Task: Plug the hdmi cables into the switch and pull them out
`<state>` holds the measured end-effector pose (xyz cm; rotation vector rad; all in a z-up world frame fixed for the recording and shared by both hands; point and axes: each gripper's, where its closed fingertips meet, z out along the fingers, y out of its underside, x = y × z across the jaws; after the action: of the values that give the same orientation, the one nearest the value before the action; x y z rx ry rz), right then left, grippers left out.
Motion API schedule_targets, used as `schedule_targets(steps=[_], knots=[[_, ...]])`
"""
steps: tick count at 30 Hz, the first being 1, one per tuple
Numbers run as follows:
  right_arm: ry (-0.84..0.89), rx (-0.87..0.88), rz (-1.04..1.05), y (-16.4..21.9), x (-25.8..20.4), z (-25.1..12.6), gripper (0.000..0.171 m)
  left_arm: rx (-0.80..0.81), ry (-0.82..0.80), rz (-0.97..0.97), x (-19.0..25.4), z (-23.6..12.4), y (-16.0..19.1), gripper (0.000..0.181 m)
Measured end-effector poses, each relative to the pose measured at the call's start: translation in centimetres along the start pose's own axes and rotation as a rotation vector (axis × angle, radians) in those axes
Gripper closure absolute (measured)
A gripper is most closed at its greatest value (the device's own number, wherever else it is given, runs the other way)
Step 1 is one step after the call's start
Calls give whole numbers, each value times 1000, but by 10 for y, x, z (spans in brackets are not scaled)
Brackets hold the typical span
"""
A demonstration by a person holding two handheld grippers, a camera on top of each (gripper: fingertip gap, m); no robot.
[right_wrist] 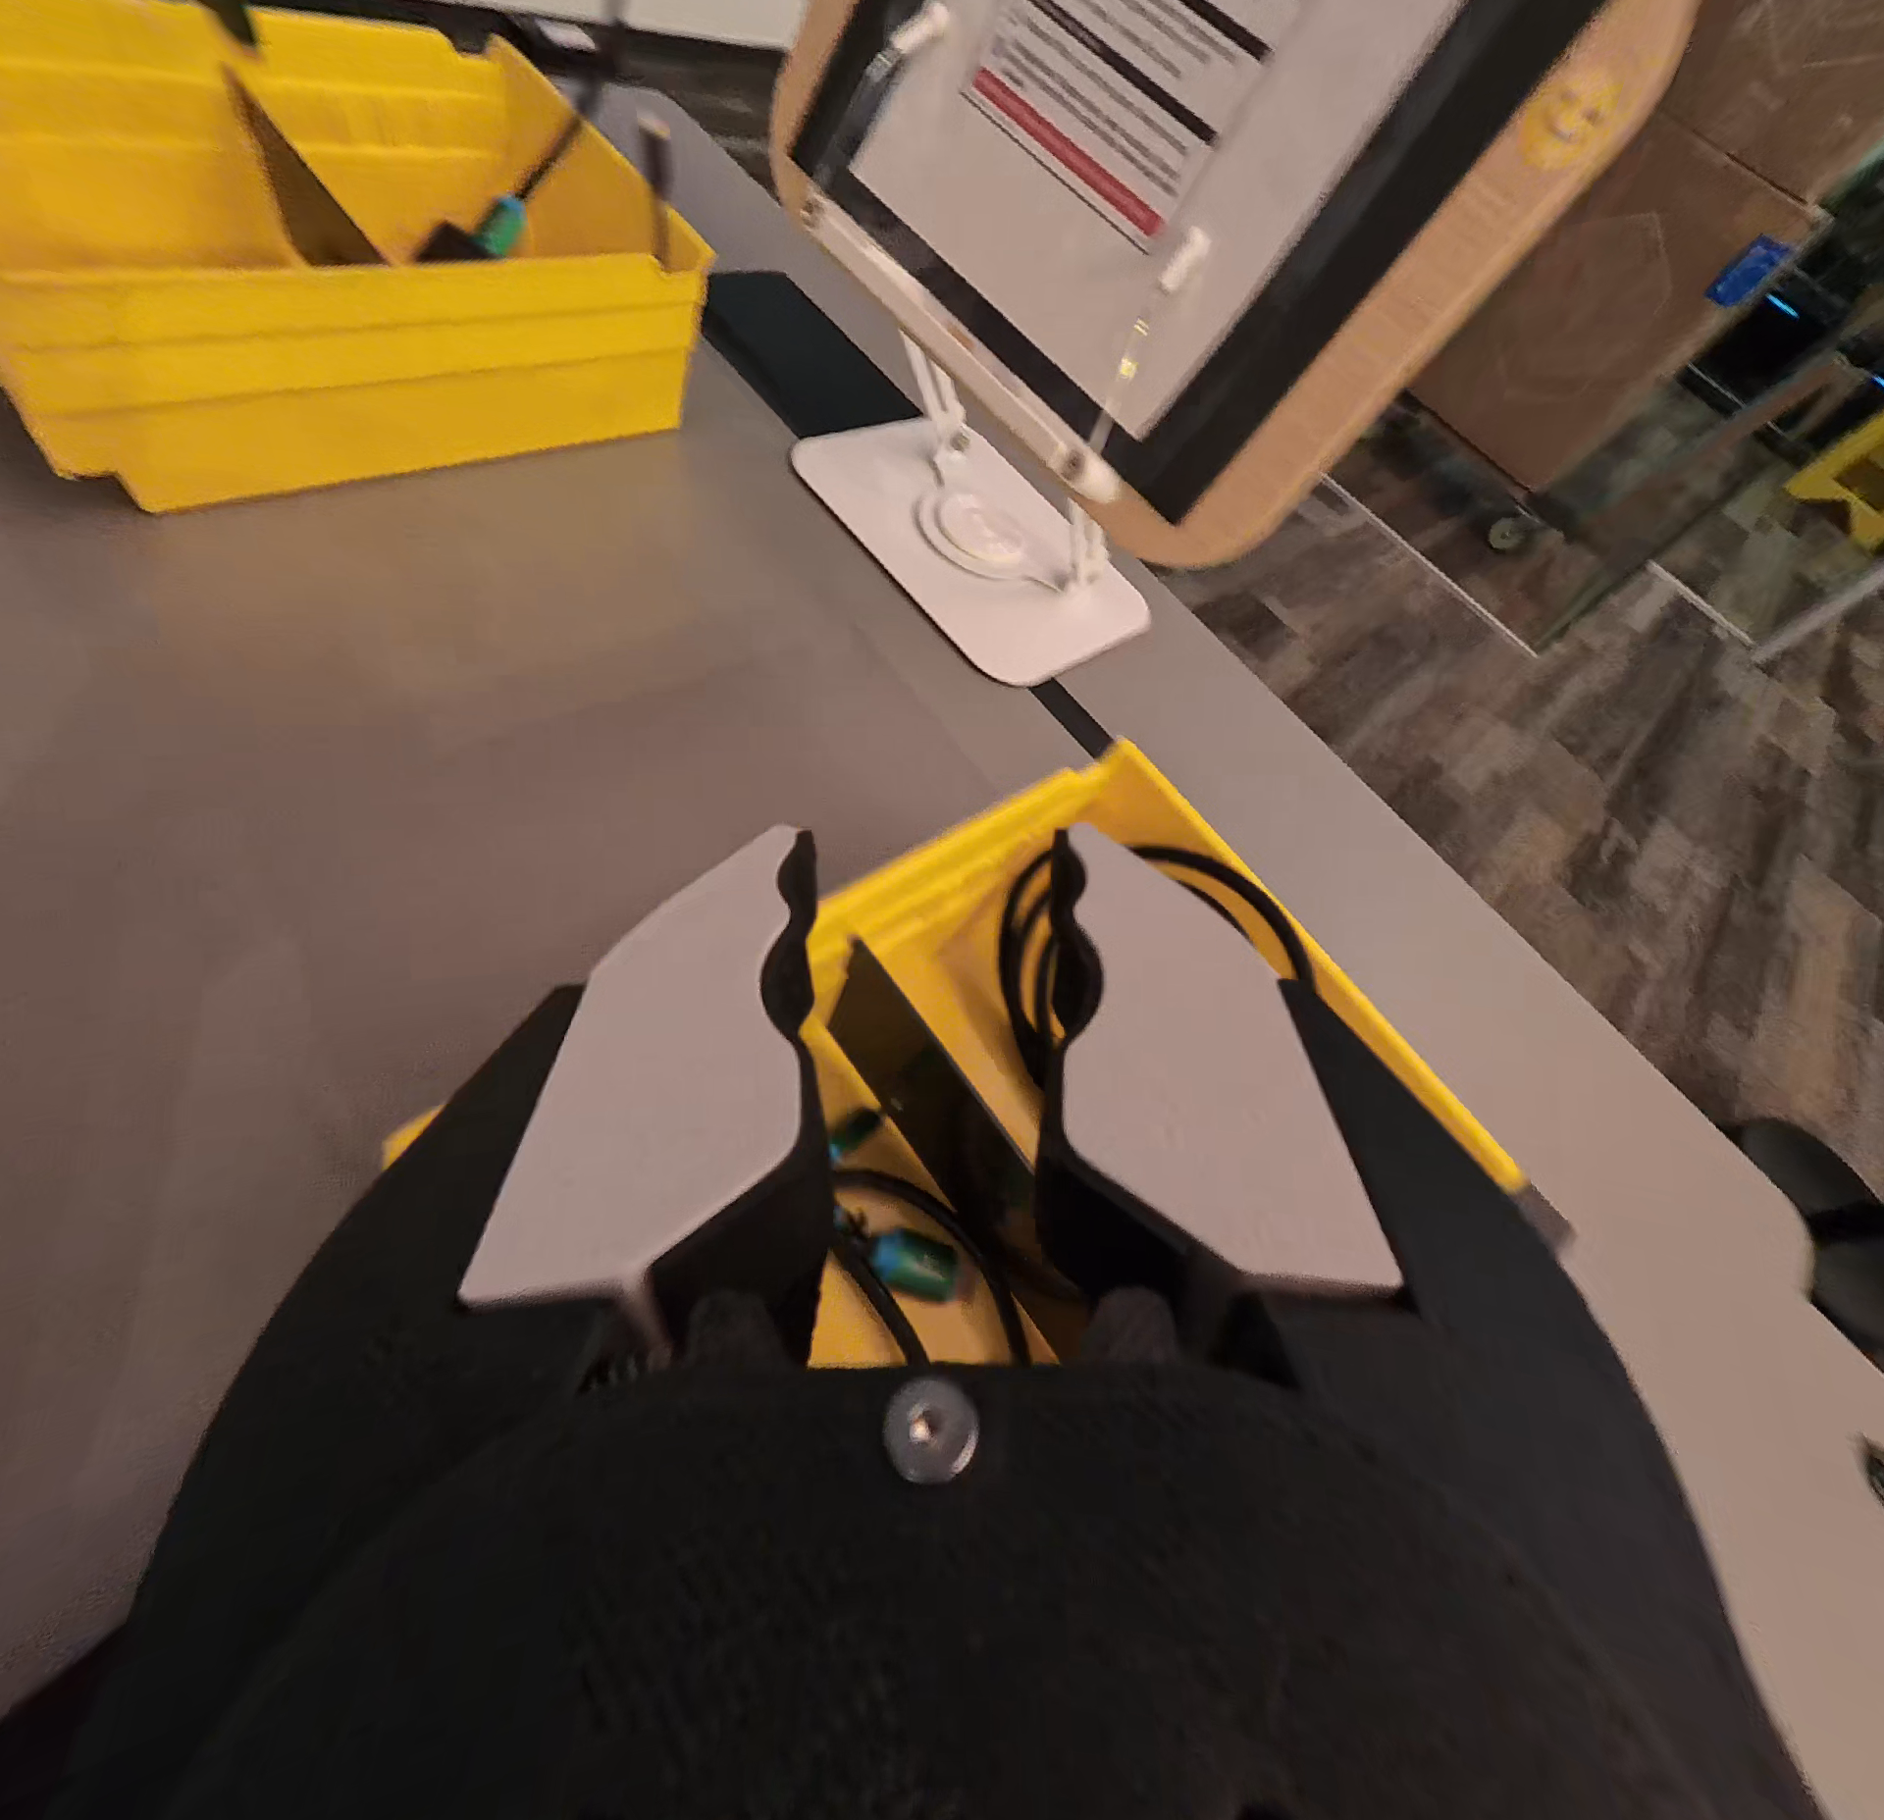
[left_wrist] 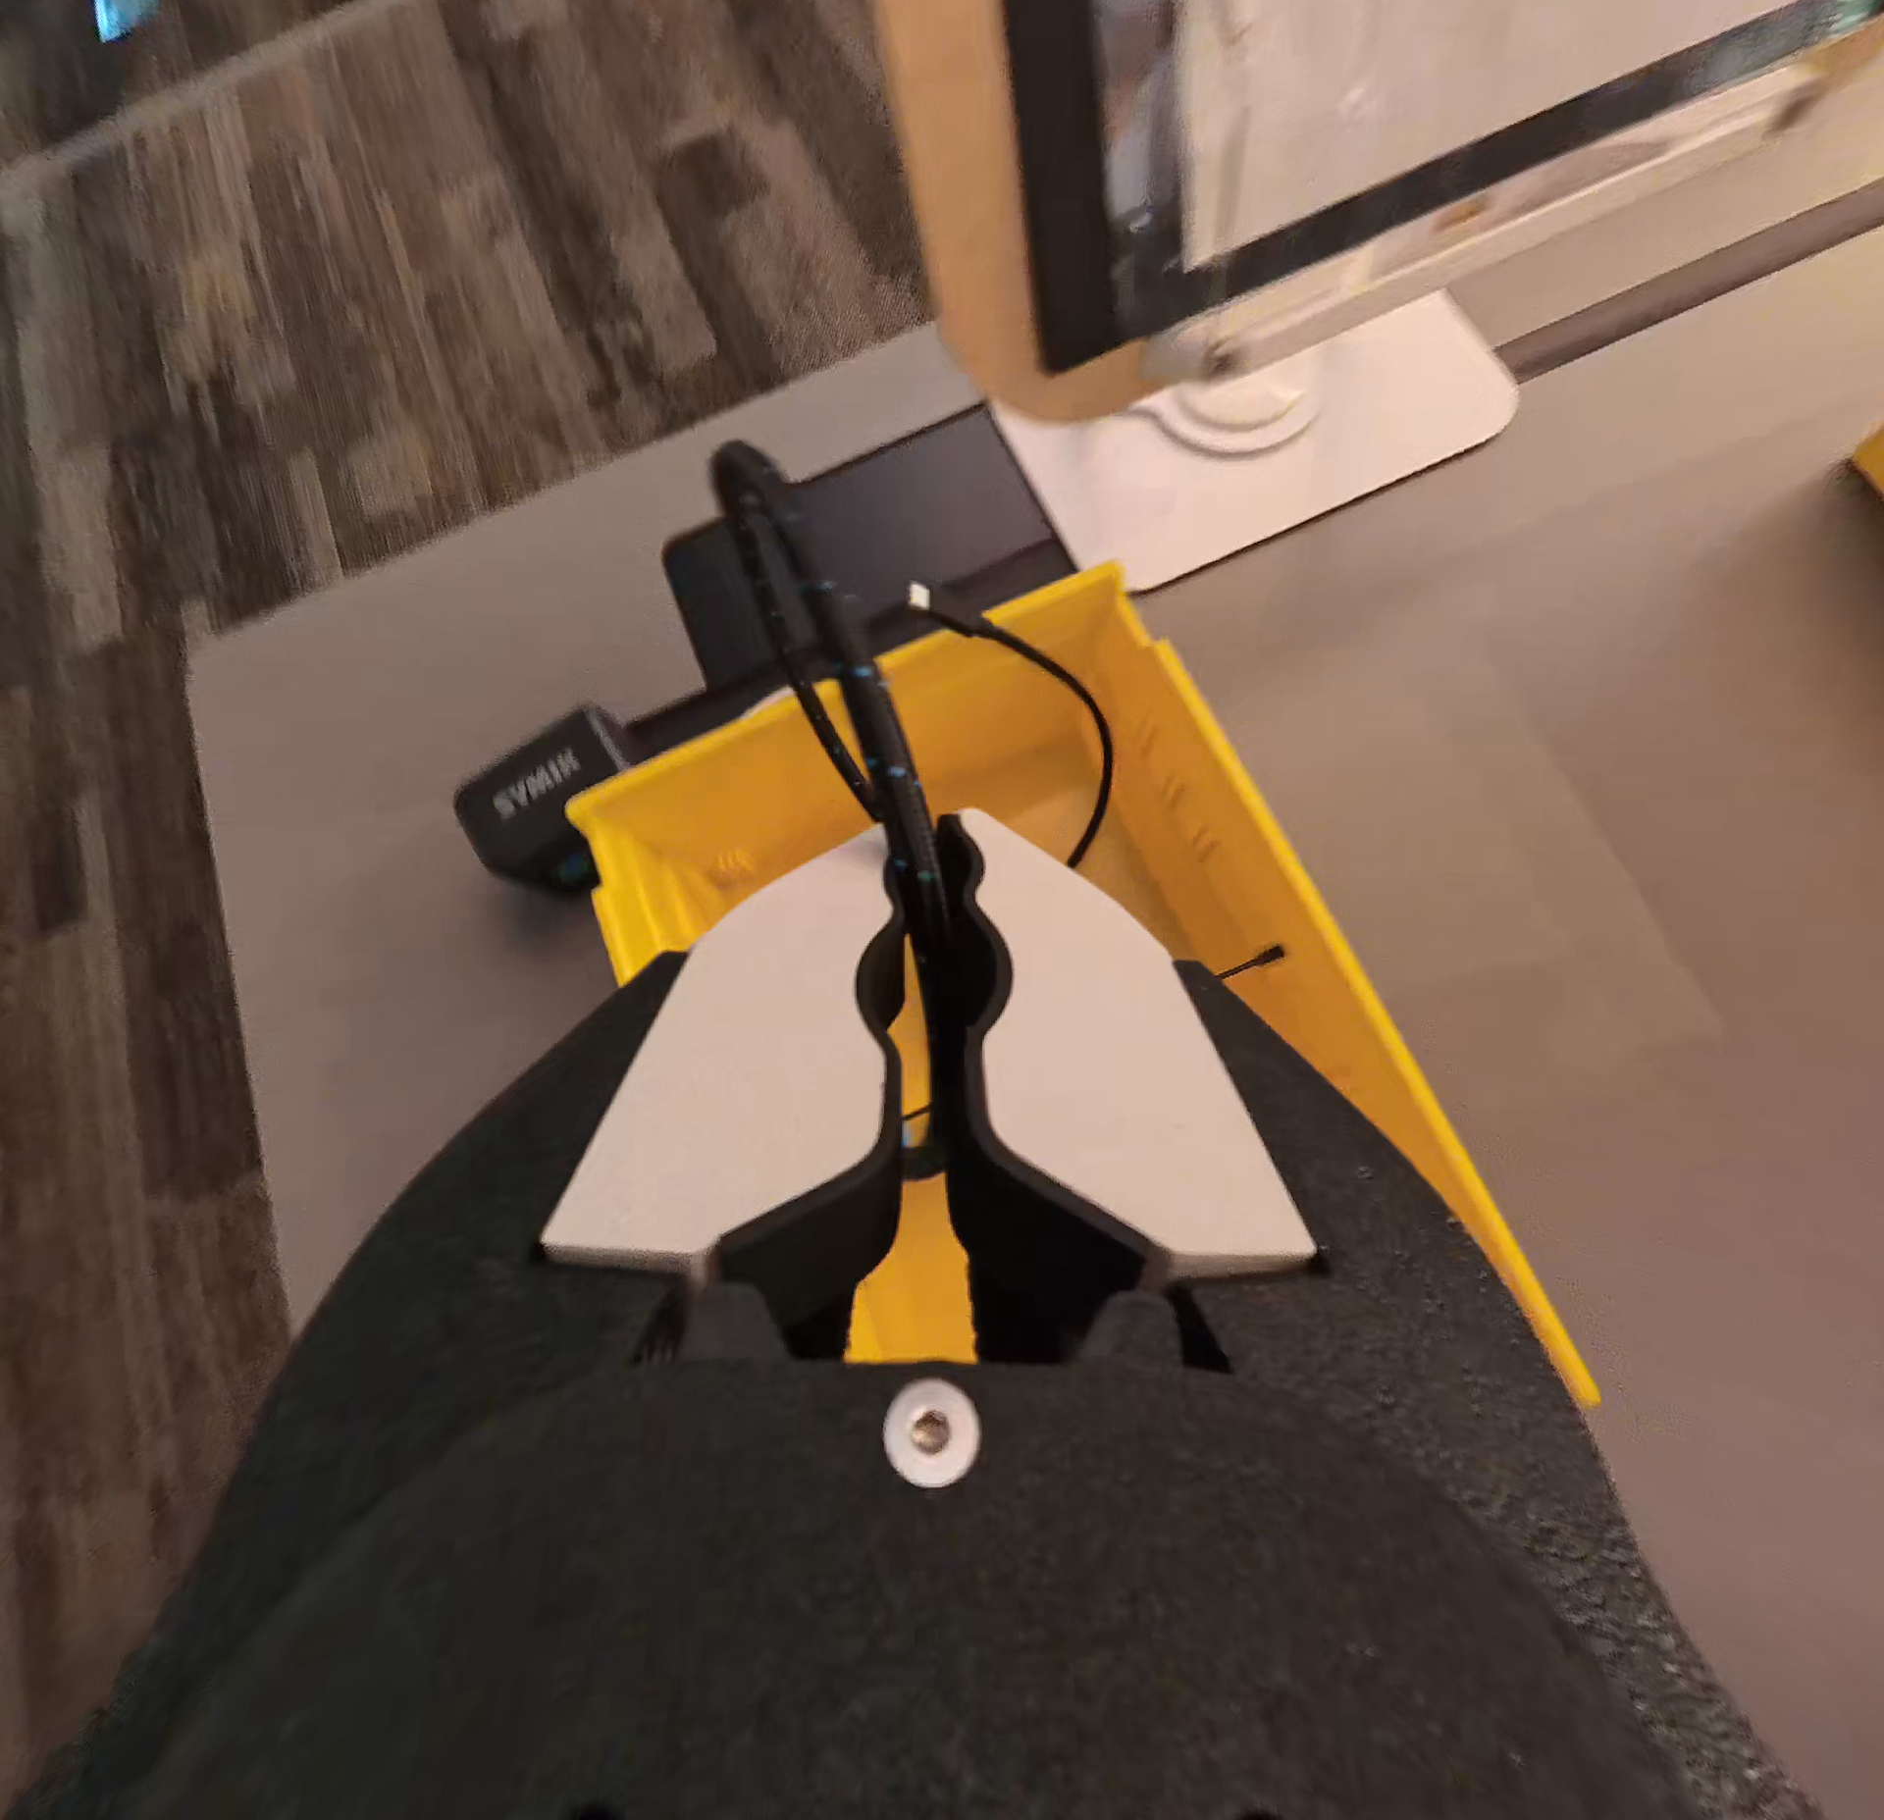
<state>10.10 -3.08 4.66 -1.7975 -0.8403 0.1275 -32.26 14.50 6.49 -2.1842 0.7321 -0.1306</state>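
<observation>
The left gripper [left_wrist: 933,833], black with grey finger plates, has its jaws pinched together on a black braided HDMI cable with blue flecks [left_wrist: 816,629], which arches up and away from the tips. Just beneath lies an open yellow plastic bin [left_wrist: 1203,803] holding a thin black wire [left_wrist: 1096,752]. At the bin's far corner sits a small black switch box [left_wrist: 530,803], near the edge of the grey table [left_wrist: 1529,854], with wood-pattern floor beyond.

The right gripper [right_wrist: 933,854] hangs with its jaws spread wide and nothing between them, above a yellow divided bin [right_wrist: 1152,792] containing coiled black cables [right_wrist: 1030,915]. Bare tabletop stretches left. Farther off stand a white-based display stand [right_wrist: 969,538] and another yellow bin [right_wrist: 357,364].
</observation>
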Motion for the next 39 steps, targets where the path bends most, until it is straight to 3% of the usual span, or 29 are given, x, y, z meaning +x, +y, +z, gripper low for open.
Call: schedule_targets(steps=[1, 8, 12, 16, 22, 24, 26, 27, 31, 34, 37, 39], knots=[[-33, 26, -4, -7, -10, 6, 126, 15, -10, 37, 5, -8, -10, 181], [-341, 190, -25, -72, -112, 77, 126, 39, -119, 298, 39, -55, -59, 181], [-473, 251, 33, -111, -153, 120, 126, 90, -114, 332, 57, -85, -86, 181], [-608, 321, 195, -151, -175, 157, 121, 165, -95, 381, 81, -122, -109, 181], [-652, 477, 267, -203, -177, 200, 118, 285, -112, 481, 118, -180, -133, 181], [-646, 472, 247, -211, -179, 215, 109, 307, -93, 500, 131, -196, -136, 181], [-703, 350, 232, -203, -188, 226, 123, 319, -79, 521, 143, -208, -135, 181], [-791, 305, 230, -199, -199, 222, 147, 321, -82, 534, 147, -213, -134, 181], [-922, 276, 173, -190, -217, 204, 156, 347, -103, 585, 157, -229, -127, 180], [-928, 357, 166, -192, -209, 181, 156, 353, 28, 548, 175, -232, -109, 178], [-887, 426, 109, -189, -186, 151, 157, 282, 250, 535, 205, -228, -70, 120], [-817, 427, 50, -182, -165, 136, 156, 274, 430, 534, 225, -233, -43, 104]])
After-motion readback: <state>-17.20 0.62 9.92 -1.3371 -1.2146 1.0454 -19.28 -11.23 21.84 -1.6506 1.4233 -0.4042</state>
